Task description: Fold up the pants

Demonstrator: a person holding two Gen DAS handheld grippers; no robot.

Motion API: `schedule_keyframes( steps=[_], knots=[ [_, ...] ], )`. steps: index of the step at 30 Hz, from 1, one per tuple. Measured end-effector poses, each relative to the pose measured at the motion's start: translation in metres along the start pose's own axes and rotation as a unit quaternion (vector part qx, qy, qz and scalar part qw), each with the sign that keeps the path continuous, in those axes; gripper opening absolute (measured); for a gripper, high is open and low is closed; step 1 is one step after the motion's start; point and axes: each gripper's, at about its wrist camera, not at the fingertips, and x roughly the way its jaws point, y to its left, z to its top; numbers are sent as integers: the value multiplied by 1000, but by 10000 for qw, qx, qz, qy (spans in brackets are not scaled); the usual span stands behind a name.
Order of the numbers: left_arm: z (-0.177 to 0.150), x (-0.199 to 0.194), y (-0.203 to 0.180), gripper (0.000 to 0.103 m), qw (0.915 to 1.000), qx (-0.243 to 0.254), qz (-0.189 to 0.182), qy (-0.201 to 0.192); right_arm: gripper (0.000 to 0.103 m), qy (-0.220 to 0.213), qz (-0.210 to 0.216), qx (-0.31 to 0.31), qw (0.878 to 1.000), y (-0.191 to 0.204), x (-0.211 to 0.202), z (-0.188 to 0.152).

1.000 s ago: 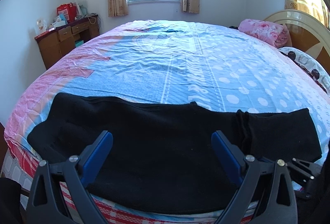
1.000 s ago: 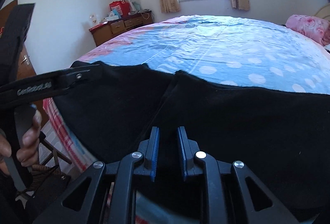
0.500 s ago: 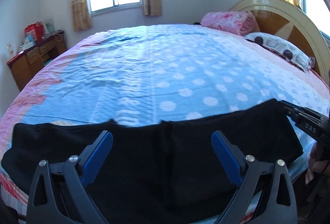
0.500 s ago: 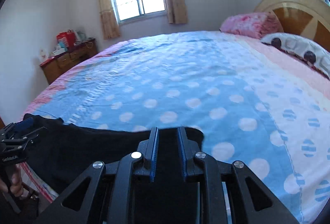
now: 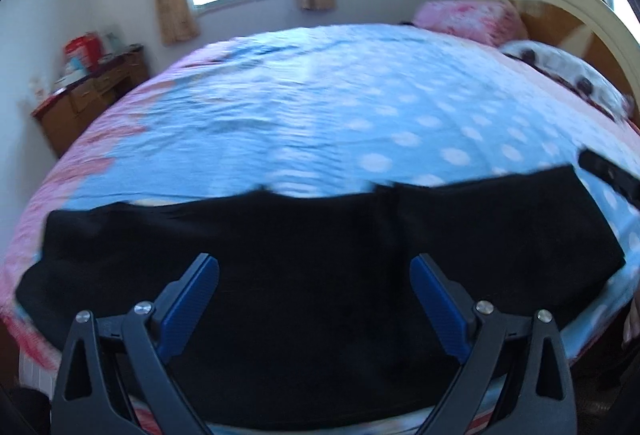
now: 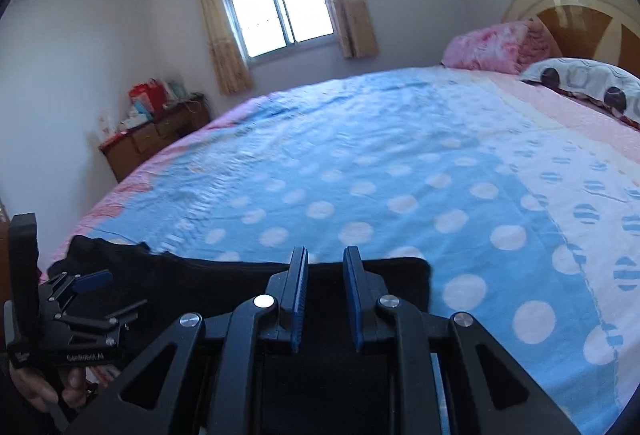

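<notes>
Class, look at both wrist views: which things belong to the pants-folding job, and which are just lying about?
Job: black pants; left gripper; right gripper; bed.

Lying about: pink pillow; spotted pillow; wooden dresser; curtains.

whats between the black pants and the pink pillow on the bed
Only bare polka-dot bedsheet. The right wrist view shows it best: the black pants lie along the near edge, the pink pillow sits by the headboard, and nothing rests between them.
</notes>
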Motion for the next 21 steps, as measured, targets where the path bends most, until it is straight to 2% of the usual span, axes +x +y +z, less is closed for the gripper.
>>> schedule_keyframes(
  steps=[2, 4, 8, 10, 12, 14, 18, 21],
  knots=[
    [-1, -9, 32, 99, 9989, -337, 318, -62, 20, 16, 182, -39, 9998, 10, 0, -3],
    [-4, -21, 78, 99, 9933, -825, 795, -129, 20, 106, 279, -114, 9995, 18, 4, -7],
    [-17, -39, 167, 99, 9694, -1840, 1611, -207, 20, 300, 497, -195, 9981, 32, 11, -15],
    [-27, -45, 198, 99, 9590, -2267, 1671, -326, 20, 303, 531, -250, 9978, 37, 11, -17],
    [-35, -45, 220, 98, 9507, -2648, 1566, -393, 20, 323, 552, -298, 9975, 41, 11, -18],
    [-42, -39, 232, 98, 9462, -2827, 1525, -400, 20, 340, 558, -305, 9974, 43, 11, -19],
    [-47, -15, 229, 97, 9510, -2606, 1648, -244, 20, 401, 567, -283, 9972, 44, 13, -21],
    [-50, 0, 228, 91, 9508, -2724, 1473, -69, 20, 467, 561, -234, 9971, 43, 16, -22]
  ],
)
